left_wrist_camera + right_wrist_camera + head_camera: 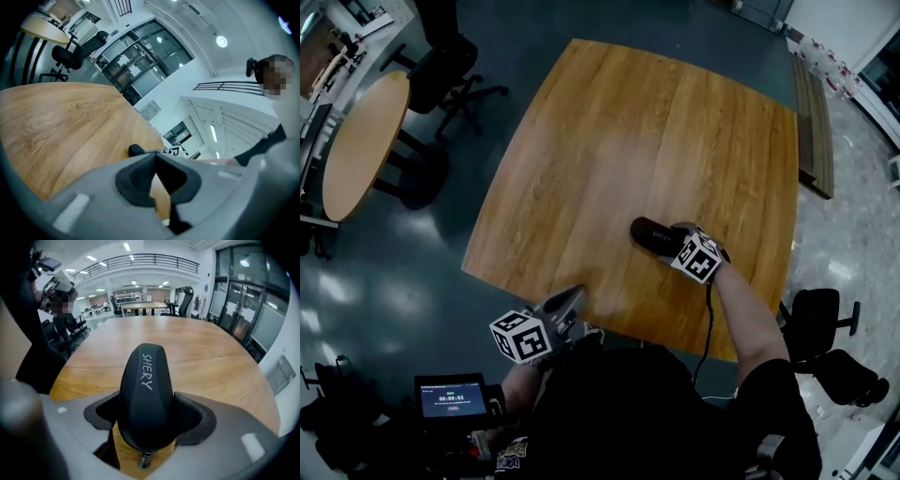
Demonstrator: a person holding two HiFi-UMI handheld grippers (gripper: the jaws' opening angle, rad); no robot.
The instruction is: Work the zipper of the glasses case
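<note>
Left hand-held gripper (571,300) points near-level; right hand-held gripper (675,242) tilts over glasses case (648,232).

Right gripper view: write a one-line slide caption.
Black glasses case on wooden table, between open jaws of the right gripper, zipper pull nearest.

The pale wooden table (656,141), squarish with rounded corners, carries a single thing: a black glasses case (652,234) with white lettering on its top. It lies flat near the person's edge, right of the middle.
</note>
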